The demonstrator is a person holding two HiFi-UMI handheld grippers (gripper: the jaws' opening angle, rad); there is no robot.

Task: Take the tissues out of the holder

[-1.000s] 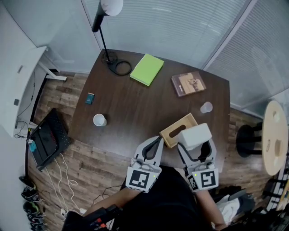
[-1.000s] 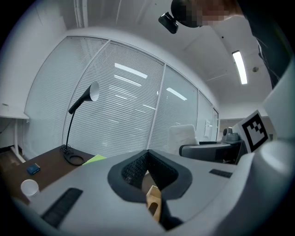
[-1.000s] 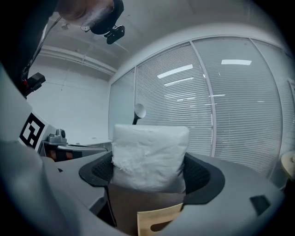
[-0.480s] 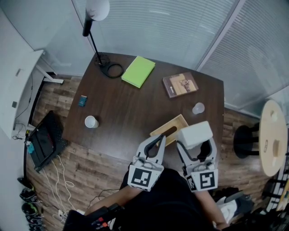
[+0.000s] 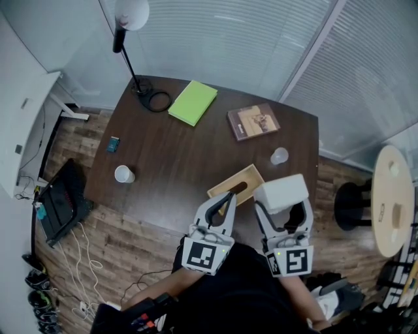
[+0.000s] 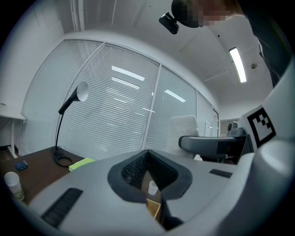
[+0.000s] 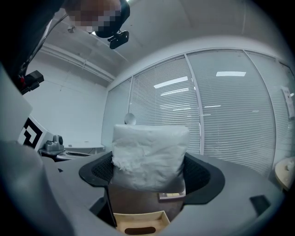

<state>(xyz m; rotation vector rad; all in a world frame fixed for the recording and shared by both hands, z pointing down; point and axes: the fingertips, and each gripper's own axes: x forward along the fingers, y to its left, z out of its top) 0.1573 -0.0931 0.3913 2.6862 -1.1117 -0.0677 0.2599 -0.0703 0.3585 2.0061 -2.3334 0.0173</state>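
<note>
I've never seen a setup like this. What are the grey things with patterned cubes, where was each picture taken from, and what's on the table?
There is no robot: a person holds a two-jaw gripper in each hand, and the cubes are part of them. One picture is from a camera on the person's head, looking down; the other two are from cameras riding on the grippers. The left gripper is shut and empty. The right gripper grips a white pack of tissues, already out of the wooden holder on the dark table. Also there: a lamp, a green notebook, a brown book, two cups and a small blue thing.
</note>
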